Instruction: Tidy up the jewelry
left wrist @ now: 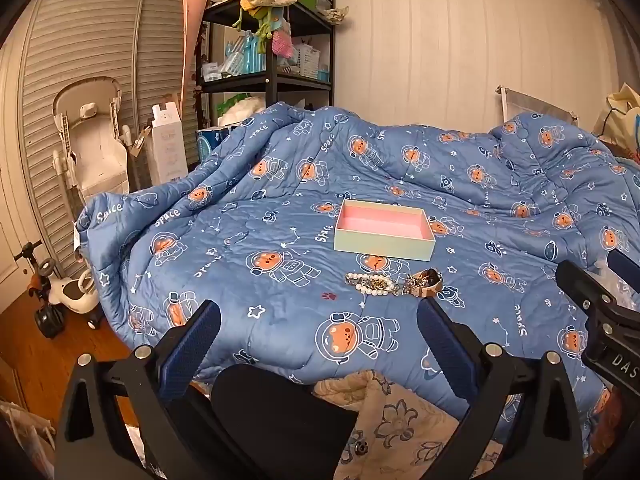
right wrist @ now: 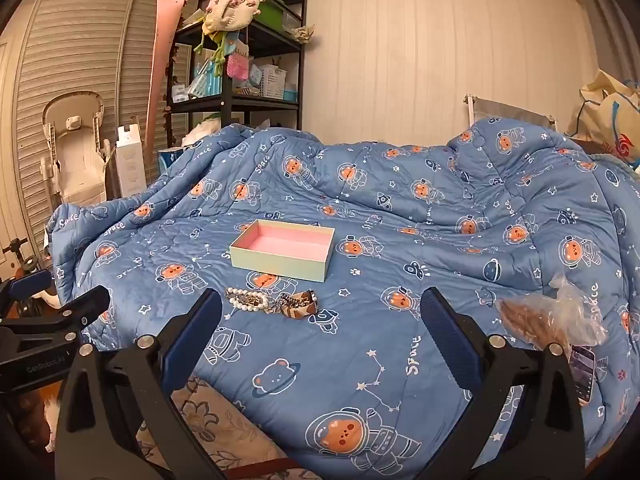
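A: What am I looking at?

B: I'm holding both grippers over the near edge of the bed. The left gripper (left wrist: 319, 322) is spread wide, nothing between its fingers. The right gripper (right wrist: 322, 310) is also released and gripping nothing.

A: Where is the jewelry?

B: The jewelry pile (left wrist: 394, 282) is lying on the blue quilt (left wrist: 280, 184), around the middle of the bed, toward the near edge. A pearl bracelet (left wrist: 370, 283) is sitting on the pile's left side, a brown band (left wrist: 429, 280) on its right, and gold chain bits are tangling between them. I can't tell how many pieces.

A: And the box?

B: The box (left wrist: 384, 246) is sitting just behind the pile, farther from the near edge, open on top, pink inside, nothing in it. It's near the jewelry, not touching.

A: Anything else on the bed?

B: From the right wrist camera I'm seeing a clear plastic bag (right wrist: 554, 316) with something brown in it near the right edge, and a phone (right wrist: 582, 372) just in front of it. Both are well apart from the pile.
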{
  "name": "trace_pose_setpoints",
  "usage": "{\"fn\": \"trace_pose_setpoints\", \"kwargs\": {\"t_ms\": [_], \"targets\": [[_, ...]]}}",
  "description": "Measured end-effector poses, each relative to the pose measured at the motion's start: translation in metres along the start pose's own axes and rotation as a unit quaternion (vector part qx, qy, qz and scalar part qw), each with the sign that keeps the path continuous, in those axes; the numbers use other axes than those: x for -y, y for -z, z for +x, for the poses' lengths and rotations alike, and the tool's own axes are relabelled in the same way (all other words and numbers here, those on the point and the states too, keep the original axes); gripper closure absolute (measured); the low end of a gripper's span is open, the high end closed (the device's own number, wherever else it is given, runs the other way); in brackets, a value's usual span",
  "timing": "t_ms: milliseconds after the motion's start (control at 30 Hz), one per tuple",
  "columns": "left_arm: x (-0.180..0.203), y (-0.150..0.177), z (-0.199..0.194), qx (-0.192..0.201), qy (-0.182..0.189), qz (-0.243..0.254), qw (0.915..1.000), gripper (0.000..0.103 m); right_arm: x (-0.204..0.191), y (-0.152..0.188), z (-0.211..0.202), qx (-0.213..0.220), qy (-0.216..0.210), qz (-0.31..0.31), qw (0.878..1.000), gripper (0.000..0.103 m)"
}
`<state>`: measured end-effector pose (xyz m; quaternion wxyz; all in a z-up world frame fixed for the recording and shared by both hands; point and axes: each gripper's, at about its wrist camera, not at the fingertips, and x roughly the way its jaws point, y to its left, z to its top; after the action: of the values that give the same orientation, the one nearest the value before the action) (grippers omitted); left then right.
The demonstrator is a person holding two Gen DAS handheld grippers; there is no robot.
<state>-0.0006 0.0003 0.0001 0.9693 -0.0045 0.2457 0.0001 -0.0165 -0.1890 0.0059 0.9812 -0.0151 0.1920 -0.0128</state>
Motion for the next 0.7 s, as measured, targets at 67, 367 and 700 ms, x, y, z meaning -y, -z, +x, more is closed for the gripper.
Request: {"fn": "trace_pose_setpoints", "kwargs": {"t_ms": [67, 367, 700], "targets": [[-0.0009, -0.0007, 0.0013, -0.006, -0.002, -0.003, 1.0, 0.006, 0.0, 0.0, -0.0001, 0.001, 0.0, 0.0, 1.0, 0.005], [0.0026, 0.0031, 0.0007, -0.001, -0.006, 0.003, 1.0, 0.006, 0.0002, -0.0002, -0.0006, 0.002, 0.0, 0.001, 1.0, 0.005], [0.0008, -0.0036, -0.002, 0.001, -0.008, 0.002, 1.0, 0.006, 0.0013, -0.0008, -0.0013, 0.002, -0.001, 0.002, 1.0, 0.005]]}}
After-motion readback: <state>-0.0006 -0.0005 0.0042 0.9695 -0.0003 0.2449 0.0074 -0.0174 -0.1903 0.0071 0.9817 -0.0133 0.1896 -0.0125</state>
